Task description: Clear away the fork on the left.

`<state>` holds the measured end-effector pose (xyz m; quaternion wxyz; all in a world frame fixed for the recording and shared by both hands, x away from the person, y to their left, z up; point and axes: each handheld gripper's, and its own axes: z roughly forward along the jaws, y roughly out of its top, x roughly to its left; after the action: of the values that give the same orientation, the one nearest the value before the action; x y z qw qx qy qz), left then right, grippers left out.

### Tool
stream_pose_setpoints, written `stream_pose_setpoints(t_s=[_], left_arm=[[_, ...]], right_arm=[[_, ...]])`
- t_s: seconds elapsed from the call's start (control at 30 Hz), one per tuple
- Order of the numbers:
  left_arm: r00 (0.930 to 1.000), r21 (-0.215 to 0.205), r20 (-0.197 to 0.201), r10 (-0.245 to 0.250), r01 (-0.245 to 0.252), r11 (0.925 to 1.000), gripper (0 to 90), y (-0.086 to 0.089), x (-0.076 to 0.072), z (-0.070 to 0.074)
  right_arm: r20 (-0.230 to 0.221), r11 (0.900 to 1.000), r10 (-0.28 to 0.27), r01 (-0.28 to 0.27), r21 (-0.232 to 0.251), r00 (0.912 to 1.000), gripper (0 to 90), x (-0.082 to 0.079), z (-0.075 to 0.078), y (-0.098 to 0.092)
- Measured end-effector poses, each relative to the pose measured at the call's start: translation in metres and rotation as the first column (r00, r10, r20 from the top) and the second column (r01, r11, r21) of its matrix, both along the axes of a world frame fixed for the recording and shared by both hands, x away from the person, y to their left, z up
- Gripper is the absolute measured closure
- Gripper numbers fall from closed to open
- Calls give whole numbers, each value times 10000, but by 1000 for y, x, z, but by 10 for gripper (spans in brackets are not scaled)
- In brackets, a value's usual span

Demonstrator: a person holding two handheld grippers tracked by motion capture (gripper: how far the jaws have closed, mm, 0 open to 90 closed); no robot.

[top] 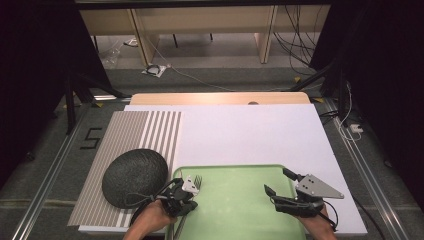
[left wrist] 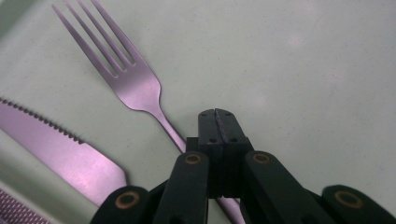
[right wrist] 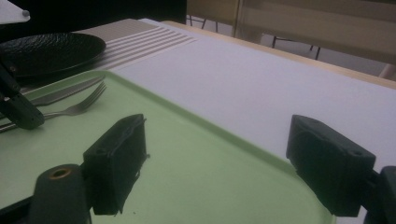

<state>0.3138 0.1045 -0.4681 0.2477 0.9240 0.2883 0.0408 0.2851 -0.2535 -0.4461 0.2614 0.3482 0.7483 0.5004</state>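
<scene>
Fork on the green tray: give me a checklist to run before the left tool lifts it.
1. Left tool shut on the fork handle: ok, the jaws meet over it.
2. Tines free of the knife: ok, a gap shows between them.
3. Fork off the tray: cannot tell.
4. Right tool away from the fork: ok, open over the tray's right side.
5. Black plate on the striped placemat bare: ok.

Lab: rig rails [top: 47, 165], loose cables [top: 295, 35]
</scene>
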Motion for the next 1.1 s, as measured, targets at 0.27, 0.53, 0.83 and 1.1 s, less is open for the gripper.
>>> stream_pose_setpoints(t_s=[0.27,0.53,0.83,1.1], left_arm=[[9998,15,9,182,-182,9998,895,7,2,0],[9995,55,17,302,-302,9995,894,12,3,0],[9991,64,57,410,-410,9991,894,15,2,0],[9986,-171,78,518,-516,9985,847,17,2,5]], right_arm=[[-6,10000,2,-2,-11,10000,210,0,0,0],[15,10000,8,-8,-10,10000,210,0,0,0],[20,10000,13,-13,-20,10000,210,0,0,0],[24,10000,9,-9,-18,10000,211,0,0,0]])
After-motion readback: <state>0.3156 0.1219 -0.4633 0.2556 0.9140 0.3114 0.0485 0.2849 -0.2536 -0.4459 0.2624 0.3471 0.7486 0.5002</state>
